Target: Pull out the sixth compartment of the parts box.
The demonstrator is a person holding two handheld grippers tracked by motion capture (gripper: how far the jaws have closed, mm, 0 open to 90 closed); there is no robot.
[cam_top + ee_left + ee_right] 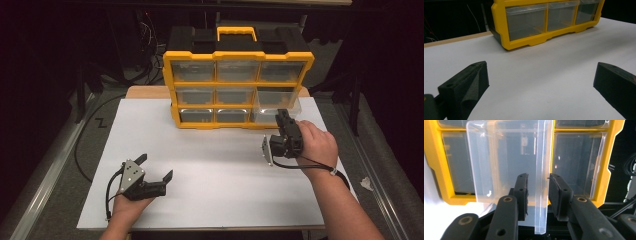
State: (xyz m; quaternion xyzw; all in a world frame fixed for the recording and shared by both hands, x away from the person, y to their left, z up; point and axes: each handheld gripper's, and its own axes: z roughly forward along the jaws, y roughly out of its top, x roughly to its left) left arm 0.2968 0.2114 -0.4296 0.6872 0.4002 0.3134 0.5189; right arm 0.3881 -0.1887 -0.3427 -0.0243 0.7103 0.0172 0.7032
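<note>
Yellow organizer [239, 56] holding nine clear drawers; my right gripper [537, 192] is pinching one drawer [506, 165] ahead, my left gripper [156, 167] resting spread.

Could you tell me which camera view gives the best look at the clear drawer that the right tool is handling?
The right gripper view: the clear drawer is close up, its front lip between the right tool jaws. In the high view it is small, pulled partly out of the yellow organizer. The left gripper view shows other drawers.
</note>
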